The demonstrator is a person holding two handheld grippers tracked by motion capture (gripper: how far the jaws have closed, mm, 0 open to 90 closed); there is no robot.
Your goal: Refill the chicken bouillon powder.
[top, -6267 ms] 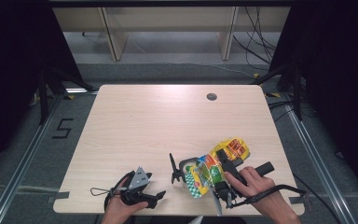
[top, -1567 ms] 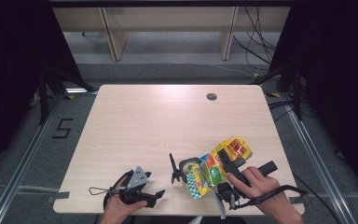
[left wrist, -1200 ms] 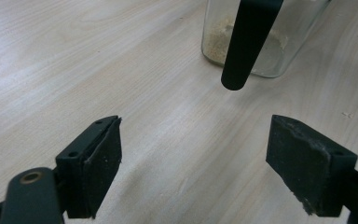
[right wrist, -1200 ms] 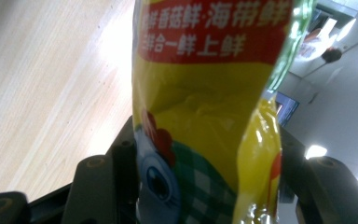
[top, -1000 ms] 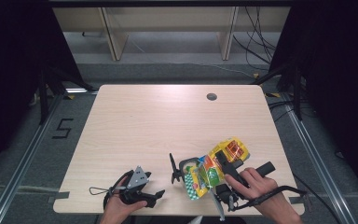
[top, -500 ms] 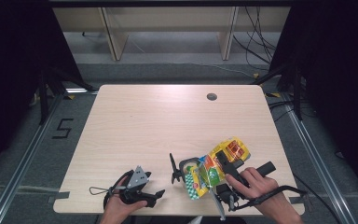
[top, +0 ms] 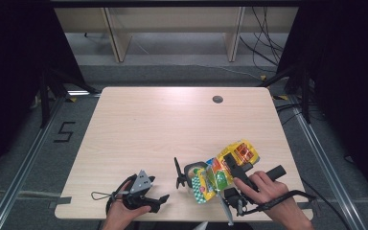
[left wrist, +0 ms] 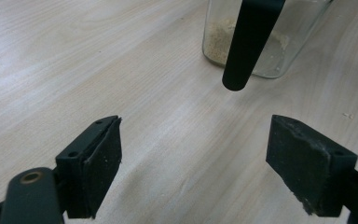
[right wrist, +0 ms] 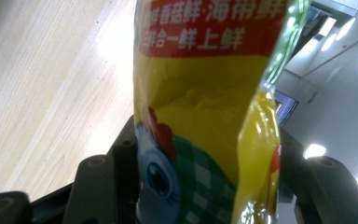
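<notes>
Pouring seasoning from the packet into the glass jar

The right hand-held gripper point(top: 231, 163), at the lower right of the high view, clamps the yellow packet point(top: 220, 173) part-way closed, its jaws pressing both sides of the bag; the packet tilts over the glass jar point(top: 194, 173) at the desk's point(top: 172, 124) near edge. I judge a good pour needs the packet mouth kept above the jar opening, tipped slowly. The left hand-held gripper point(top: 159, 200), lower left, rests wide open on the desk, holding nothing; in its own view the jar point(left wrist: 265, 51) stands at upper right with pale powder inside.
</notes>
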